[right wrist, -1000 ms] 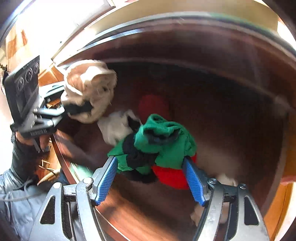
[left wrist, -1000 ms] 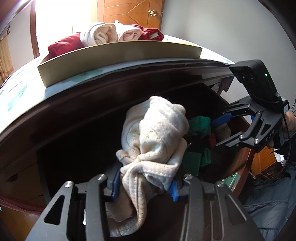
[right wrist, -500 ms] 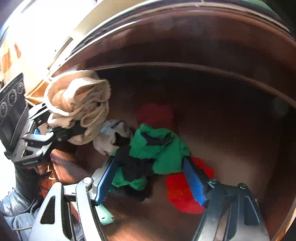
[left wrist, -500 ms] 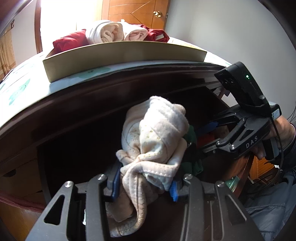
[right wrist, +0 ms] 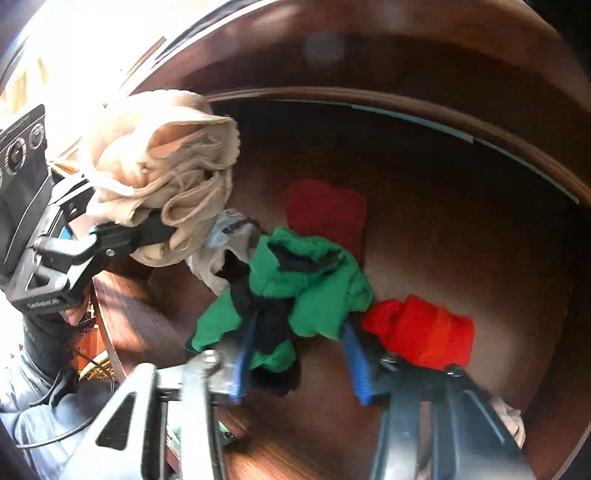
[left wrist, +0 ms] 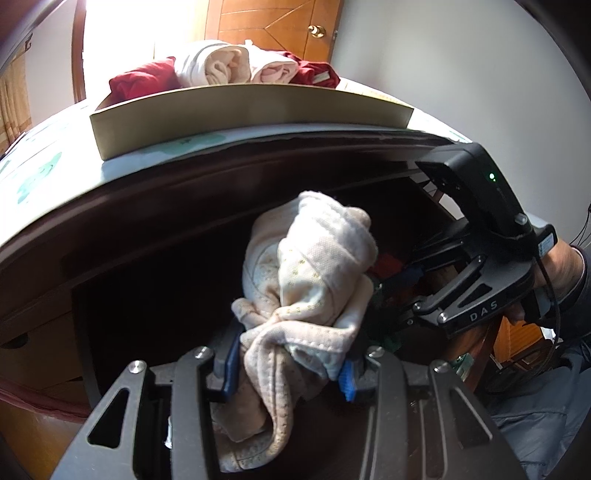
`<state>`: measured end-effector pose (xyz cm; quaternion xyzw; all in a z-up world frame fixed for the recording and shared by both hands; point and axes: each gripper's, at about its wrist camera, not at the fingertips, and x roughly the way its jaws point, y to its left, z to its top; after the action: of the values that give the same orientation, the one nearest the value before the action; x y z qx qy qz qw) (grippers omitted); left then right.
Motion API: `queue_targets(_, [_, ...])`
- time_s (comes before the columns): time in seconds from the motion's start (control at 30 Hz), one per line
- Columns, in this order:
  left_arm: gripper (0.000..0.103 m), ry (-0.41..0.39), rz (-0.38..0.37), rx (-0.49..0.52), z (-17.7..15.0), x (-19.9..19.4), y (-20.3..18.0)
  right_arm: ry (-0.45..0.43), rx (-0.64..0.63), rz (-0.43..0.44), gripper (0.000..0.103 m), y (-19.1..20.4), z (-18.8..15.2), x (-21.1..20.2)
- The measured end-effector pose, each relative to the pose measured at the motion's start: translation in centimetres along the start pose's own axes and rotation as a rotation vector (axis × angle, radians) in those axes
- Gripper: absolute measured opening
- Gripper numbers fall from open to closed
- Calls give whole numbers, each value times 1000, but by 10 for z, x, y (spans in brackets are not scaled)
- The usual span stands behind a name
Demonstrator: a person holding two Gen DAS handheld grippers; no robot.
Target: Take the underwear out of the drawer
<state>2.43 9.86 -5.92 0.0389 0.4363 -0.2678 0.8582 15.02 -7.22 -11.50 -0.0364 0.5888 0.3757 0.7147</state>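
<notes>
The cream underwear (left wrist: 314, 280) sits bunched between the blue pads of the left gripper (left wrist: 288, 373), whose fingers are clamped on it, and it hangs lifted at the open front of the dark wooden drawer (right wrist: 424, 155). A loose end of it droops between the gripper's arms toward the camera. In the right wrist view the same bundle (right wrist: 159, 166) shows at the upper left, raised above the drawer's left side with the left gripper (right wrist: 110, 236) under it.

Down in the drawer, the green and black underwear (right wrist: 306, 284) lies between the fingers of the right gripper (right wrist: 295, 354). Those fingers have just been closing and now the blue pads press into its lower folds from both sides, so it is gripped; most of the cloth bulges out ahead of the tips. It appears to rest low in the drawer.

Just to its right lies a bright red piece (right wrist: 421, 332), touching the right-hand finger. A darker red piece (right wrist: 325, 210) lies farther back on the drawer floor, and a white and grey piece (right wrist: 225, 254) lies between the green one and the cream bundle.

From the left wrist view the right gripper (left wrist: 402, 291) reaches into the drawer from the right, a person's hand (left wrist: 561, 273) on its handle.

On top of the dresser stands a shallow box (left wrist: 251, 107) holding rolled red, white and pink garments (left wrist: 225, 66). Behind it is a wooden door (left wrist: 273, 22).
</notes>
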Motion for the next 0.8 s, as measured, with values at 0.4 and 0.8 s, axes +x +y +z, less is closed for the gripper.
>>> queue_targets(0.4, [40,-26,-1,-8,-1,-5,1,-96,-102,-8,24,23,-14,-19])
queue_targets(0.8, [40,-109,30,5,-8,-21,-1,-249,-206,-43,17,48,-37,-45])
